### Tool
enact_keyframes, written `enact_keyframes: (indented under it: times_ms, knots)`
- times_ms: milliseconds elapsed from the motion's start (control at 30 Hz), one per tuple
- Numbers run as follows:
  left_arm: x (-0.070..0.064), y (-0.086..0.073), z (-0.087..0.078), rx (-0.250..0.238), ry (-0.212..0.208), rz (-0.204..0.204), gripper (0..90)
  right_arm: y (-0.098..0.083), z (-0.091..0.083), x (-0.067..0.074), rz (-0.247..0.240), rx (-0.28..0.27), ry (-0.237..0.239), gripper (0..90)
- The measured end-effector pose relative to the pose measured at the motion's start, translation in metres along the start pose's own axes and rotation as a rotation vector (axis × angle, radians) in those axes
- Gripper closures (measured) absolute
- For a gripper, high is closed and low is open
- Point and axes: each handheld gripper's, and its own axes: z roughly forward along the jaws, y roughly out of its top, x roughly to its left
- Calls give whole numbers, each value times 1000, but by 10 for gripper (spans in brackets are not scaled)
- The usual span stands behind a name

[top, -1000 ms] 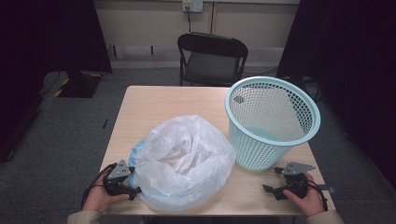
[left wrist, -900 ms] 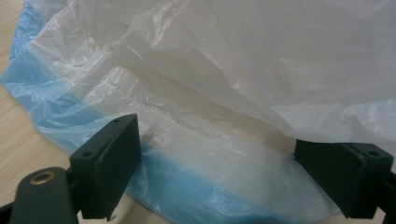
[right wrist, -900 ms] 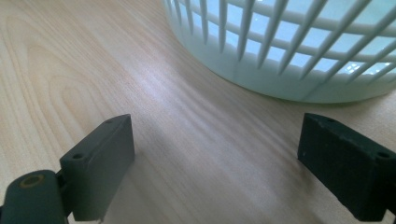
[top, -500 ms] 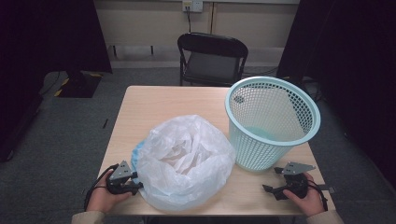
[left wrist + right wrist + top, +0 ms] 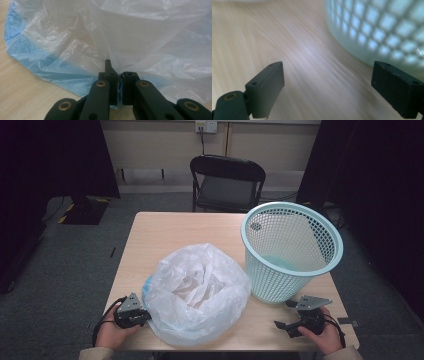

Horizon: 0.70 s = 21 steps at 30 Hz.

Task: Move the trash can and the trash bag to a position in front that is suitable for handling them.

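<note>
A crumpled translucent white plastic bag (image 5: 197, 292) with a pale blue edge lies on the wooden table (image 5: 170, 232) near its front. My left gripper (image 5: 142, 316) presses against the bag's left side; in the left gripper view its jaws are shut on a fold of the bag (image 5: 120, 50). A light blue mesh wastebasket (image 5: 290, 250) stands upright at the table's right. My right gripper (image 5: 286, 316) rests in front of the basket, open, nothing between its fingers (image 5: 265, 87), with the basket wall (image 5: 382, 32) close at its right.
A black folding chair (image 5: 227, 182) stands behind the table's far edge. Dark curtains hang at both sides of the room. A small grey object (image 5: 347, 322) lies at the table's front right corner. Bare tabletop stretches behind the bag.
My left gripper has moved right, into the bag's edge, and its jaws now hold a fold of plastic. The right gripper, the basket and the bag have stayed put.
</note>
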Motion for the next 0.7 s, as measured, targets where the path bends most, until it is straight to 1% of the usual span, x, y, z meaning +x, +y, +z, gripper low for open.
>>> enact_keyframes:
  times_ms: [100, 167, 200, 233, 267, 300, 367, 433, 500, 600, 633, 667, 700]
  knots:
    - [-1, 0, 0, 5, -1, 10, 863, 9, 4, 10, 25, -51, 52, 105]
    - [-1, 1, 0, 5, 1, 22, 863, 15, 9, 18, 28, -66, 86, 105]
    - [-1, 1, 0, 6, 0, 24, 864, 19, 11, 22, 27, -77, 95, 105]
    - [-1, 1, 0, 5, -1, 22, 863, 22, 14, 25, 36, -91, 113, 105]
    - [-1, 1, 0, 4, 1, 21, 863, 29, 20, 32, 57, -118, 162, 105]
    - [-1, 1, 1, 3, 0, 25, 863, 29, 20, 32, 57, -118, 162, 105]
    - [-1, 1, 1, 2, -1, 28, 862, 36, 24, 38, 66, -141, 185, 105]
    - [-1, 1, 1, 1, 0, 32, 862, 41, 29, 43, 57, -150, 203, 105]
    - [-1, 1, 1, 2, 0, 33, 861, 45, 35, 45, 54, -145, 213, 105]
    - [-1, 1, 1, 4, 2, 39, 860, 47, 44, 49, 30, -140, 225, 108]
    - [-1, 1, 1, 6, 2, 39, 860, 51, 48, 54, 24, -153, 244, 108]
    - [-2, 2, 1, 9, 5, 45, 860, 51, 48, 54, 24, -153, 244, 108]
    - [-2, 2, 1, 8, 6, 48, 860, 53, 50, 56, 20, -164, 254, 110]
